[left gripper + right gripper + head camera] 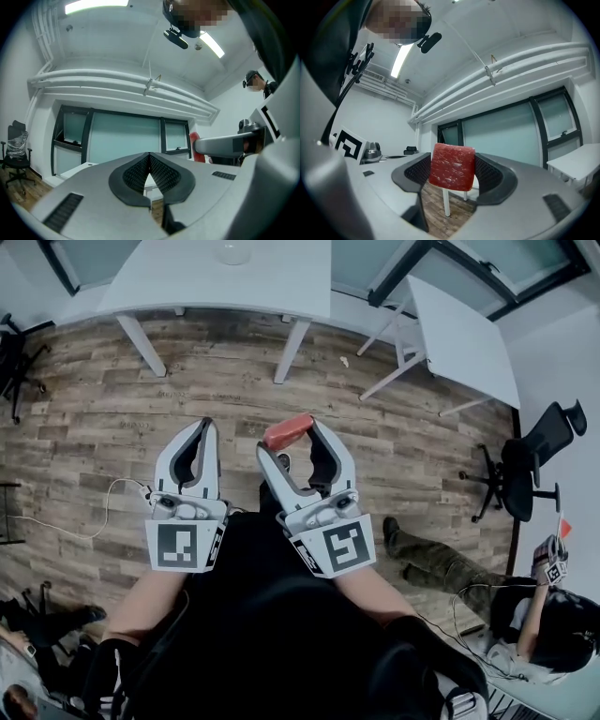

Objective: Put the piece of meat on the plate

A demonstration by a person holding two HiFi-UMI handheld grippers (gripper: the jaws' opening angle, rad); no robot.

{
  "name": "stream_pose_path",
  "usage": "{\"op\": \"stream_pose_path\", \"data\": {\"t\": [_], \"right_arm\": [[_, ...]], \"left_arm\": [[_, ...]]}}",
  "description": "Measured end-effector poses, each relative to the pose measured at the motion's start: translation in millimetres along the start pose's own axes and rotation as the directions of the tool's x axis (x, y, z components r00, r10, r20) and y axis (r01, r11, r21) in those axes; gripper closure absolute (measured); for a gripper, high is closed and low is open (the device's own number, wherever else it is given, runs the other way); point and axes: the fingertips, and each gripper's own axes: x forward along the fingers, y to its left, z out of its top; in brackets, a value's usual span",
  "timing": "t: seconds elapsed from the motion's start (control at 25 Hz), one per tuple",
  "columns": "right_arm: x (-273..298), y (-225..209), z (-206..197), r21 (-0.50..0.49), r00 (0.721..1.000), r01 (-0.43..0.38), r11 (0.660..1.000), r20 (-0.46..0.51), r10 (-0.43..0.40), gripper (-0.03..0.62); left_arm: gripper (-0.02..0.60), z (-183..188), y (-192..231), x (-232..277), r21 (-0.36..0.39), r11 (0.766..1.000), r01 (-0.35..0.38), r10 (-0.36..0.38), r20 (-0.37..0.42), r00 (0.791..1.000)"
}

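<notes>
A red, marbled slab of meat [288,430] is clamped between the jaws of my right gripper [292,437], held up over the wooden floor. The right gripper view shows the meat [451,167] upright between the dark pads, filling the gap of the right gripper [452,165]. My left gripper [207,426] hangs beside it on the left, shut and holding nothing. In the left gripper view its jaws [149,155] meet at the tip, and the meat [193,145] shows at the right. A pale round dish [233,253] rests on the far white table.
Two white tables [178,282] [464,329] stand ahead on the wood floor. A black office chair [534,465] is at the right. Another person [450,563] sits low at the right. A cable [66,521] lies on the floor at left.
</notes>
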Motion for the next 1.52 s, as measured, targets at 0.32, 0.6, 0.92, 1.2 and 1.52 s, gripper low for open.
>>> {"op": "stream_pose_path", "data": {"t": [0.32, 0.6, 0.92, 1.2, 1.52], "right_arm": [[67, -76, -15, 0.038, 1.0, -0.01, 0.999, -0.003, 0.01, 0.301], [122, -158, -19, 0.047, 0.999, -0.045, 0.998, -0.011, 0.045, 0.302], [160, -210, -21, 0.051, 0.994, -0.106, 0.993, -0.015, 0.107, 0.301], [194, -221, -26, 0.06, 0.99, -0.134, 0.989, -0.035, 0.136, 0.303], [250, -244, -39, 0.062, 0.994, -0.072, 0.995, -0.072, 0.076, 0.302]], "left_arm": [[0.589, -17, 24, 75, 0.009, 0.998, -0.056, 0.056, -0.017, 0.998], [0.589, -29, 15, 180, 0.021, 0.999, -0.031, 0.032, -0.039, 0.999], [0.589, -36, 11, 240, 0.018, 0.998, -0.065, 0.066, -0.049, 0.997], [0.589, -46, 40, 267, 0.004, 0.994, -0.107, 0.107, -0.074, 0.992], [0.589, -57, 83, 323, -0.016, 0.998, -0.057, 0.056, -0.079, 0.995]]}}
